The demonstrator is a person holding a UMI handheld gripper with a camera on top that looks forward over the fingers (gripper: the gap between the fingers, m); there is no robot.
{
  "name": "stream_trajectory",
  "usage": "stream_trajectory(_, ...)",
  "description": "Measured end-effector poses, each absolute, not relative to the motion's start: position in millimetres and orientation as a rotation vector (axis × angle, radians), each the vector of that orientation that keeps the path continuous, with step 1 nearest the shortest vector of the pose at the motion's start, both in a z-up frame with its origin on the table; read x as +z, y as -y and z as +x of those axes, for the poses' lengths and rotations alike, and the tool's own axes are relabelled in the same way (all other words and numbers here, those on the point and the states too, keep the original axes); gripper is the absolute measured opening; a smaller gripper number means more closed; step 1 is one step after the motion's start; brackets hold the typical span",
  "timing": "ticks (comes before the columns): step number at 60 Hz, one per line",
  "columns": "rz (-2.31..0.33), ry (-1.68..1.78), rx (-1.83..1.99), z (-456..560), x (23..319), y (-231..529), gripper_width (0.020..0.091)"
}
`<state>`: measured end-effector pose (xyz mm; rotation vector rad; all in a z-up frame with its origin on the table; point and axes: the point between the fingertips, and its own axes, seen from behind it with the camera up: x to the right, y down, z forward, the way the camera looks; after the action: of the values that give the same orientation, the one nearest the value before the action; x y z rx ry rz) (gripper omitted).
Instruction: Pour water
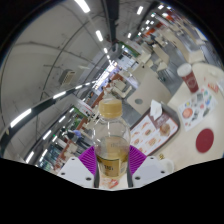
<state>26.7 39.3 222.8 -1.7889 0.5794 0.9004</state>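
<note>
Ceiling: on the left side a wide curved ceiling (50, 60) with long strip lights (45, 103) runs away into the distance; the whole view is tilted, so the room leans over.

Far room: beyond the bottle, a long hall with rows of tables and some small objects on them; they are too small to tell what they are.

Bottle: a clear plastic bottle (112, 140) stands upright between the fingers of the gripper (112, 172), in the middle of the view. It has a pale cap (112, 105) still on it, and amber or yellowish liquid fills the lower part.

Gripper: the two fingers are closed in on the bottle, one at each side of its lower body. The purple pads (89, 162) seem to press on both sides of the bottle, although the lowest part of it is hard to see through the liquid.

Bottle base: a reddish mark shows at the bottom of the bottle, between the fingers; I cannot tell what it is.

Table: to the right of the bottle, a white table (190, 125) with printed sheets (158, 128) lying on it, near the bottle but not touching it.

Red cup: further right and beyond the fingers, a red cup (184, 74) stands on the table, well apart from the bottle.

Red disc: at the right, a flat round red thing (203, 139) lies on the table, near the printed sheets.

In the way: nothing stands between the fingers and the bottle.
</note>
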Motion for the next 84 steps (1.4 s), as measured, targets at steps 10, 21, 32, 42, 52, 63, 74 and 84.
stream_trajectory(10, -1.850, -0.221, 0.365, 122, 212, -42, 0.0370)
stream_trajectory(21, -1.941, -0.082, 0.022, 209, 136, -37, 0.0370)
stream_trajectory(32, -2.011, -0.054, 0.014, 229, 71, -29, 0.0370)
stream_trajectory(42, -2.018, -0.064, 0.004, 231, 43, -21, 0.0377)
stream_trajectory(52, -2.001, -0.064, -0.014, 231, 43, -19, 0.0432)
stream_trajectory(63, -2.114, -0.065, -0.063, 234, 34, -3, 0.0873)
stream_trajectory(74, -2.188, -0.128, -0.109, 227, 54, 48, 0.0840)
stream_trajectory(84, -2.260, -0.160, -0.101, 189, 92, 124, 0.0845)
